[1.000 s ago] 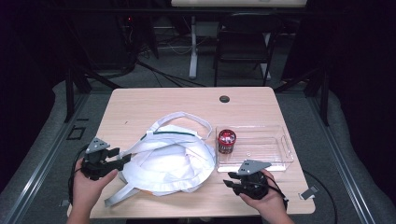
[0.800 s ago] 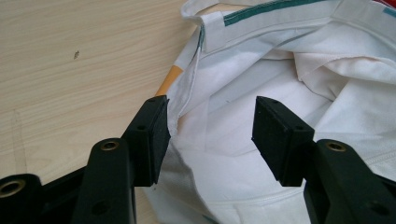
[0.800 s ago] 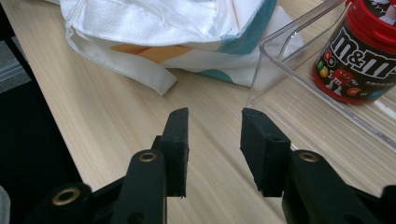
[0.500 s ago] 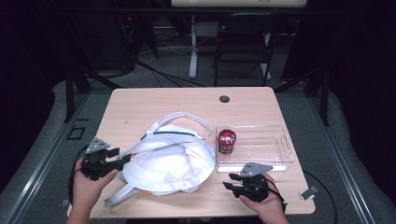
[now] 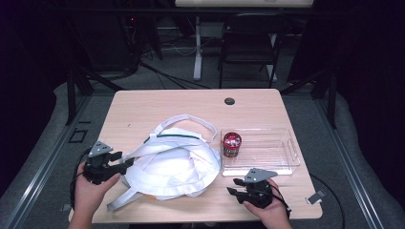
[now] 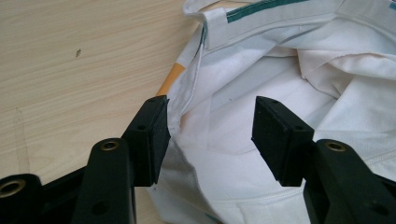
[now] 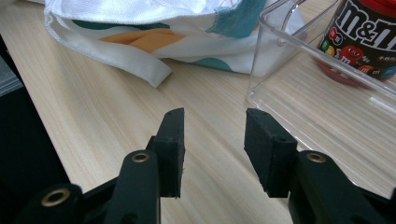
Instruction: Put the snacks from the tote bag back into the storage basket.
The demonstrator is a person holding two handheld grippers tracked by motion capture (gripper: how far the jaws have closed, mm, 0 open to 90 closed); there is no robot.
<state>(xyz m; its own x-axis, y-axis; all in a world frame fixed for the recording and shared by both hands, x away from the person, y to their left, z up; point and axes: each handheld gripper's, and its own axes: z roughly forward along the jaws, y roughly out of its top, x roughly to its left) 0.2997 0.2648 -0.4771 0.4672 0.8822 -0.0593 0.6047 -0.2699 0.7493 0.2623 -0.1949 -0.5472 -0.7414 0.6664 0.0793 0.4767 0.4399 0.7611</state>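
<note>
Item: white cloth bag (image 5: 174, 164), lying crumpled mid-counter (image 5: 157, 105), left of the clear tray (image 5: 282, 164) holding a red candy jar (image 5: 232, 144). My left gripper (image 6: 208, 133): jaws wide, straddling the bag's edge. My right gripper (image 7: 212, 140): jaws wide, empty, over bare counter beside the tray.

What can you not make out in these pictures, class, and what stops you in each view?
- White bag: its inside, folded over in the high view.
- Candy jar: its lid, cut off by the right gripper view's top edge.
- Left gripper: whether its pads touch cloth, unclear in the left gripper view.
</note>
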